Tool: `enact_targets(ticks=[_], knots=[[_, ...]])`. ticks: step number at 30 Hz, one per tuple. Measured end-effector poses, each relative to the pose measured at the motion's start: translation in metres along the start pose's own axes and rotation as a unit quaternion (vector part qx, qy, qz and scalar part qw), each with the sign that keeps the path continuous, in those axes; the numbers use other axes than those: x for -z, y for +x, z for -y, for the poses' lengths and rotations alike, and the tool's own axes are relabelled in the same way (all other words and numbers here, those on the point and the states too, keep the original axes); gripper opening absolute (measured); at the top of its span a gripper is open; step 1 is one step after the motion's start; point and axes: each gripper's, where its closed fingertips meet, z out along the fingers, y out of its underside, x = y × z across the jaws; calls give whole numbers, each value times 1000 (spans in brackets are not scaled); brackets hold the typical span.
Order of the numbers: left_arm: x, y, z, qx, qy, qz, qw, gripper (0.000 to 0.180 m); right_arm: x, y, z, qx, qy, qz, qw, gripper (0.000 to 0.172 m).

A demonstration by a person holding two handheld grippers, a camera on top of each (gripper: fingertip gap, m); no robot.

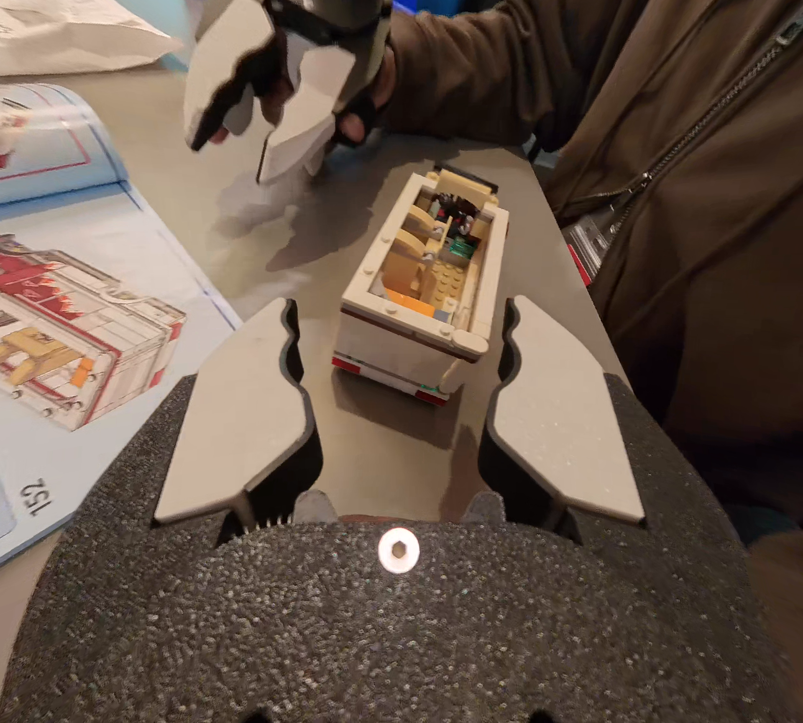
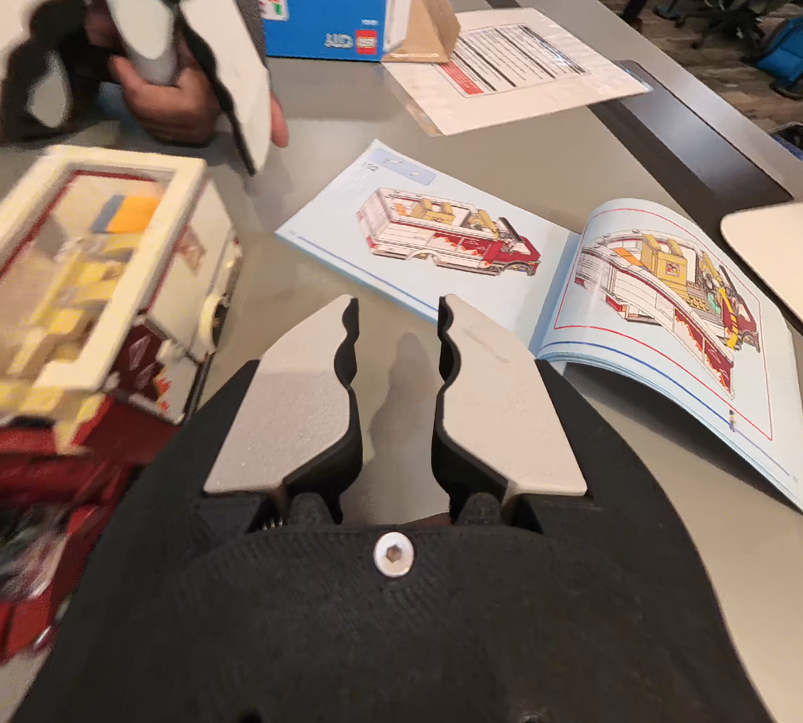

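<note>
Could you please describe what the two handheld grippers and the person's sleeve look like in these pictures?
Both the left gripper and right gripper have pale grey, angular fingers lined with wavy black pads, a rough black body and a silver hex screw. The person wears a brown zip-up jacket and black fingerless gloves.

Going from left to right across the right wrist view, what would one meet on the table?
Toy truck → right gripper, open over bare table → open instruction booklet.
</note>
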Motion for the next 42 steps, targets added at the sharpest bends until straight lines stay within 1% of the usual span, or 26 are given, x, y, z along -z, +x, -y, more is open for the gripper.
enact_targets(ticks=[2, 4, 5, 7, 8, 10, 11, 12, 13, 14, 16, 20, 22, 24, 26, 29, 31, 33, 36, 42], knots=[[-6, 5, -7, -5, -27, -10, 1000, 93, 20, -18, 8, 6, 25, 55, 998, 39], [-10, 9, -12, -12, -48, -17, 999, 94, 46, -47, 15, 2, 50, 137, 989, 47], [-12, 10, -14, -14, -56, -19, 998, 94, 58, -61, 16, 4, 54, 165, 985, 51], [-14, 9, -18, -14, -71, -17, 997, 92, 72, -84, 13, 31, 52, 178, 982, 59], [-16, 9, -19, -12, -79, -16, 997, 91, 73, -96, 7, 47, 42, 179, 982, 64], [-18, 8, -23, -8, -94, -15, 995, 84, 66, -120, -11, 68, 4, 183, 981, 73], [-20, 7, -25, -5, -101, -13, 995, 83, 61, -129, -21, 76, -15, 182, 980, 76], [-21, 7, -25, -6, -104, -13, 994, 83, 53, -132, -34, 93, -45, 162, 981, 76], [-22, 6, -25, -10, -104, -10, 994, 83, 45, -131, -47, 117, -78, 139, 980, 81], [-22, 5, -25, -11, -104, -4, 994, 83, 43, -131, -52, 133, -93, 129, 978, 85], [-23, 1, -23, -9, -103, 7, 995, 83, 42, -122, -50, 136, -93, 103, 981, 83], [-24, -15, -22, -20, -105, 52, 993, 79, 45, -76, -55, 117, -107, 22, 987, 75], [-29, -16, -22, -35, -111, 61, 991, 76, 50, -48, -60, 104, -115, -26, 988, 77], [-34, -14, -22, -48, -118, 60, 990, 67, 56, -27, -64, 90, -120, -56, 987, 75], [-41, -9, -23, -63, -128, 49, 989, 62, 61, -10, -67, 82, -120, -86, 986, 75], [-51, -1, -25, -81, -143, 32, 986, 55, 66, 9, -70, 74, -120, -128, 982, 58], [-59, 3, -25, -93, -150, 27, 984, 54, 68, 19, -73, 69, -124, -151, 978, 56], [-66, 4, -25, -106, -155, 30, 982, 54, 68, 23, -74, 61, -121, -160, 978, 56], [-75, 4, -23, -123, -158, 41, 979, 55, 67, 20, -74, 68, -117, -153, 979, 55], [-77, -3, -16, -133, -142, 65, 979, 59, 72, 6, -64, 153, -103, -124, 975, 54]])
